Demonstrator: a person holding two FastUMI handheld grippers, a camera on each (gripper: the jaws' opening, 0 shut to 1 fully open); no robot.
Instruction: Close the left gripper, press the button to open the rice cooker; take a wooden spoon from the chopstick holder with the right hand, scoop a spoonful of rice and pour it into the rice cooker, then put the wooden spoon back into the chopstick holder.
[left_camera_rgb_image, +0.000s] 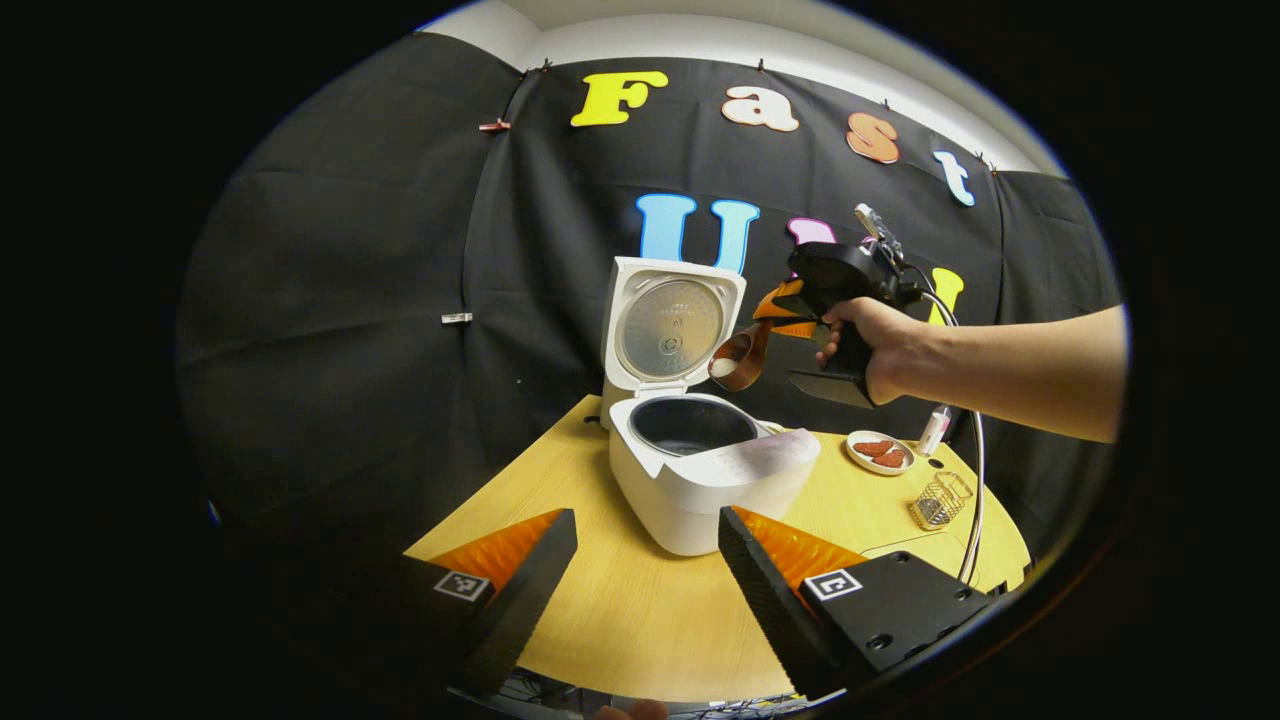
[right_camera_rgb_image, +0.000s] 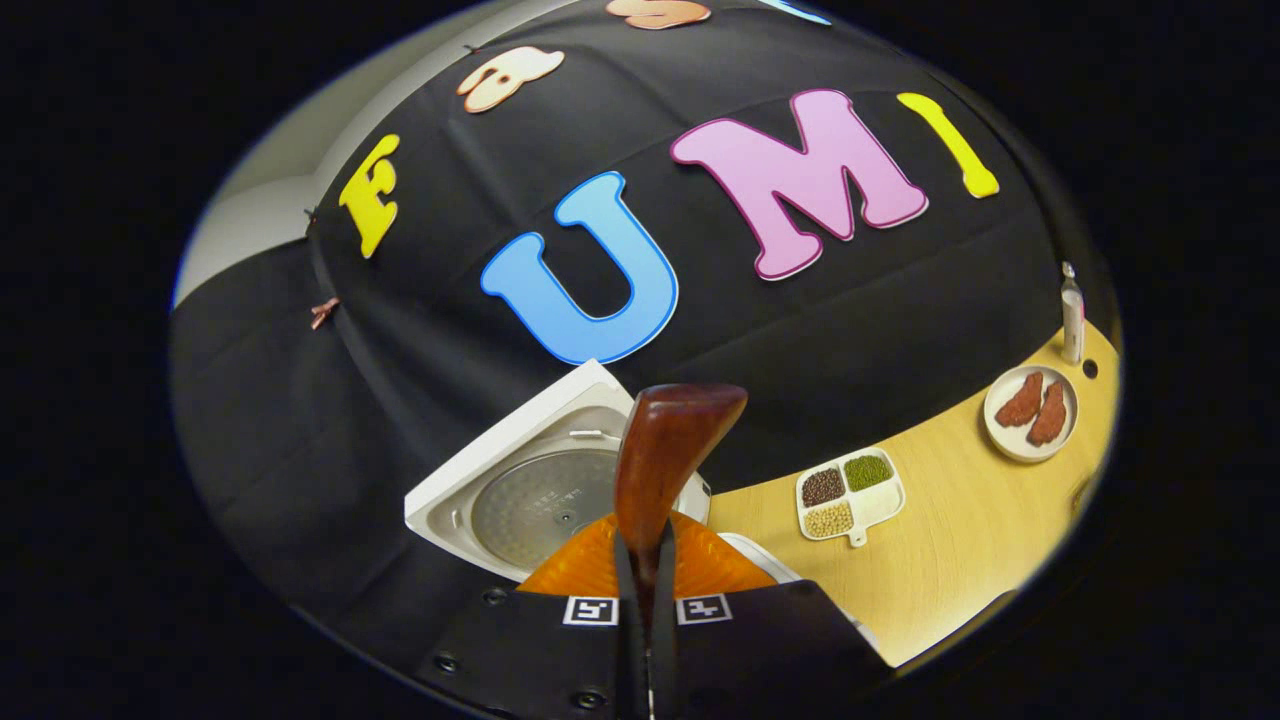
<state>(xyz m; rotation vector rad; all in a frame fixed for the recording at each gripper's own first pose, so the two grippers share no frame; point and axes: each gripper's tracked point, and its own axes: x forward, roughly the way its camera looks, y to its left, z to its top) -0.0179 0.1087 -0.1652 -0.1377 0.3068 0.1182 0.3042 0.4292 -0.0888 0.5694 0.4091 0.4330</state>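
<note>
Black cloth hangs behind a round wooden tabletop (left_camera_rgb_image: 640, 610), and on it stands the rice cooker (left_camera_rgb_image: 700, 470) with its lid (left_camera_rgb_image: 668, 325) swung up and the dark inner pot exposed. From the left gripper view I see my left gripper (left_camera_rgb_image: 645, 560) low in front of the cooker, its fingers spread and empty. My right gripper (right_camera_rgb_image: 640, 600) is raised above the pot, its fingers pressed together on the handle of the wooden spoon (right_camera_rgb_image: 660, 450); in the left gripper view the bowl of the spoon (left_camera_rgb_image: 738, 362) carries a small white heap of rice just beside the lid. I judge the spoon stiff and light, its polished wood a little slippery, so a hold low on the handle lets the loaded bowl lever against the pinch; a slow wrist roll should tip the grains in. Rice is loose and will scatter if I jolt. A wire chopstick holder (left_camera_rgb_image: 940, 500) waits near the tabletop's far right edge, past a plate (left_camera_rgb_image: 880, 452).
</note>
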